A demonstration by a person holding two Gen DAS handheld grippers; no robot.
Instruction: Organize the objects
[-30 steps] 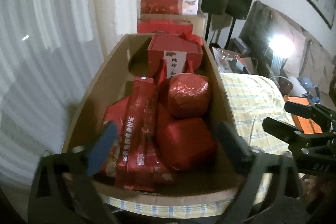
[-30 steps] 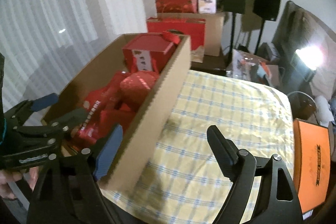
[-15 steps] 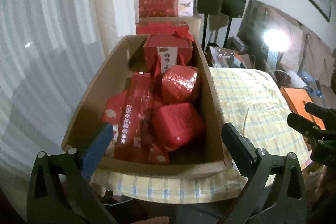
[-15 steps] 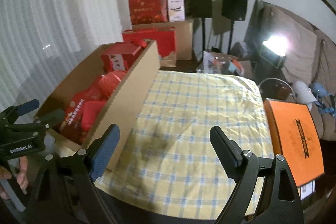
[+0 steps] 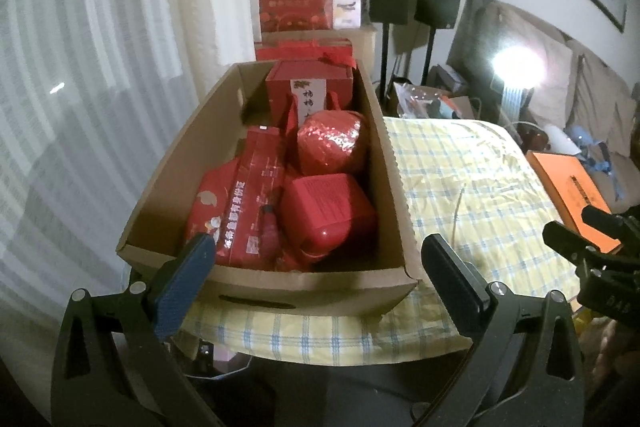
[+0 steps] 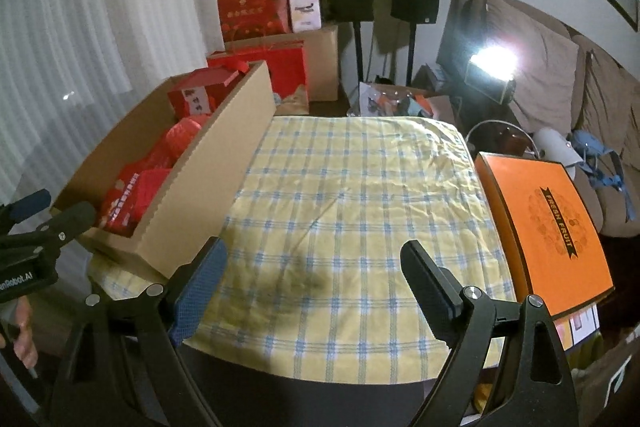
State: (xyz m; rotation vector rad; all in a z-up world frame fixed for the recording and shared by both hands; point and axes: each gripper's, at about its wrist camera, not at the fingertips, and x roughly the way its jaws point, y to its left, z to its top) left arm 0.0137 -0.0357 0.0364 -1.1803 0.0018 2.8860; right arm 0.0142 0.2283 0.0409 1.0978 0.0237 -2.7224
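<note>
cardboard box [image 5: 280,291] now farther from both tools.

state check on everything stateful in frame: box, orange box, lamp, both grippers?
cardboard box: open-topped, packed with red packages, on the checked cloth
orange box: lid closed, at the cloth's edge
lamp: on
left gripper: jaws open, nothing between them
right gripper: jaws open, nothing between them

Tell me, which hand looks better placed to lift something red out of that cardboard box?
Probably the left gripper: it faces straight into the cardboard box, jaws open, empty. The right gripper hangs over bare checked cloth beside it.
</note>
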